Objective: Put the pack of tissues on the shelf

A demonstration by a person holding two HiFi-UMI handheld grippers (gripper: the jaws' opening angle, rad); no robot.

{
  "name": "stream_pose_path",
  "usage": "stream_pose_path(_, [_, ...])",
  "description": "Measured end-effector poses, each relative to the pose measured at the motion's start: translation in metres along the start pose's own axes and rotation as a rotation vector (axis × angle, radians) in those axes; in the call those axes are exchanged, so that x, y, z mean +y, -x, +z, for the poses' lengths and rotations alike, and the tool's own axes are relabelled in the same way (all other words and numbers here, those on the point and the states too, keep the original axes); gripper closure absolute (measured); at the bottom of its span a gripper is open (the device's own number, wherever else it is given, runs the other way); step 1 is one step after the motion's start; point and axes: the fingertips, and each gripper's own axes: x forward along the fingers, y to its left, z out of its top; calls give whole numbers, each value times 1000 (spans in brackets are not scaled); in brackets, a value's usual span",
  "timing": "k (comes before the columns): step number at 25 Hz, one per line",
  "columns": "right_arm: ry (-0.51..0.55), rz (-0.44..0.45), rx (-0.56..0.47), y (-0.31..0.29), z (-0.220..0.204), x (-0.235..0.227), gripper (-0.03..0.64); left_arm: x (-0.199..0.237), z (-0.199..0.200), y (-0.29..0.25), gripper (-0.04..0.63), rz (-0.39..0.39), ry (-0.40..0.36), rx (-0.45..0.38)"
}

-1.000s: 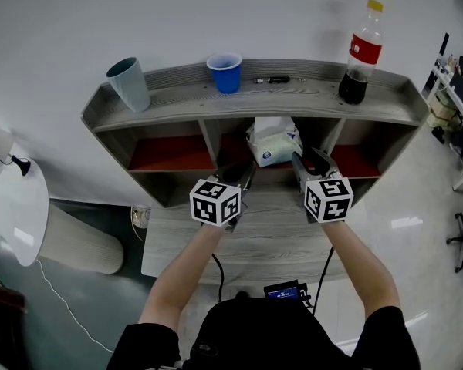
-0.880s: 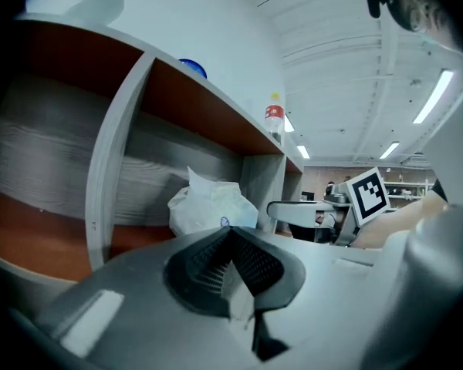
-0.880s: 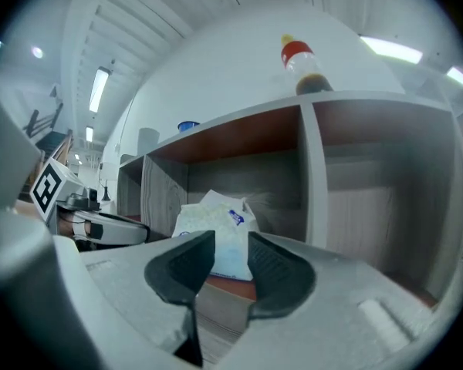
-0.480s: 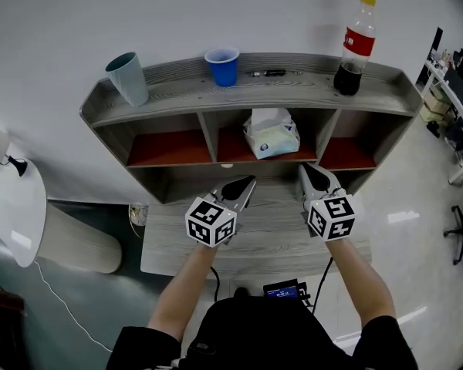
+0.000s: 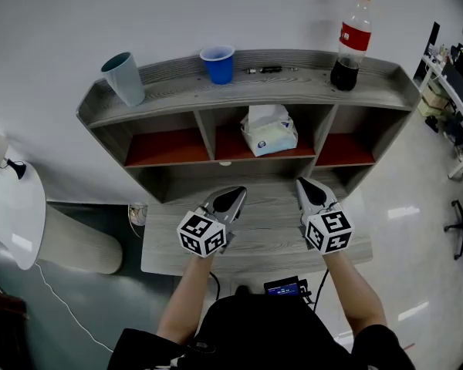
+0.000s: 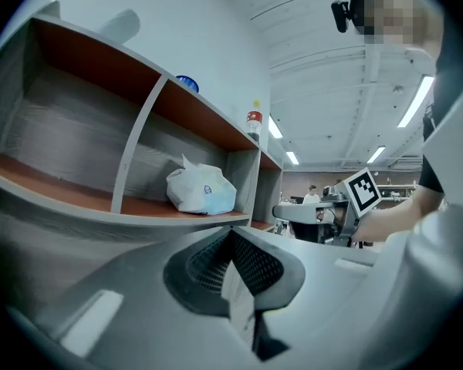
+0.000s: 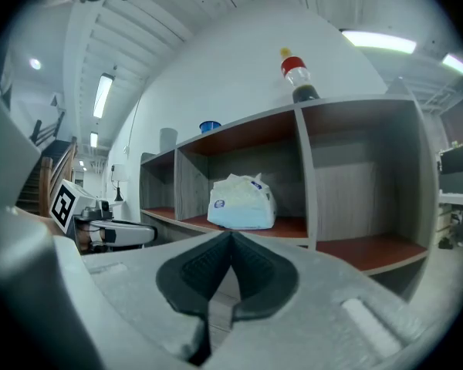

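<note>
The pack of tissues (image 5: 268,129), white with a pale blue label, rests in the middle compartment of the grey shelf (image 5: 247,91); it also shows as a white bundle (image 6: 201,190) in the left gripper view and a white bundle (image 7: 241,203) in the right gripper view. Both grippers hover over the desk in front of the shelf, well short of the pack. My left gripper (image 5: 233,195) is shut and empty. My right gripper (image 5: 305,185) is shut too, with nothing between its jaws.
On the shelf's top stand a teal cup (image 5: 123,77), a blue cup (image 5: 217,64), a pen (image 5: 268,69) and a cola bottle (image 5: 350,41). The side compartments with red floors (image 5: 170,145) hold nothing. A white round stool (image 5: 15,214) sits at the left, a phone (image 5: 284,288) near the desk's front edge.
Both grippers have drawn back from the middle compartment toward the desk's front, leaving the tissue pack on the shelf. The right gripper's jaws, apart a second ago, have come together.
</note>
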Motion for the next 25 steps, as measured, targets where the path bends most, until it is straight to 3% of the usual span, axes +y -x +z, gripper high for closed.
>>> stream_pose_path(17, [-47, 18, 21, 5, -21, -3, 614, -10, -24, 1, 599, 7, -1, 16])
stream_pose_path(25, [-59, 52, 33, 14, -28, -11, 614, -17, -36, 0, 601, 56, 26, 26])
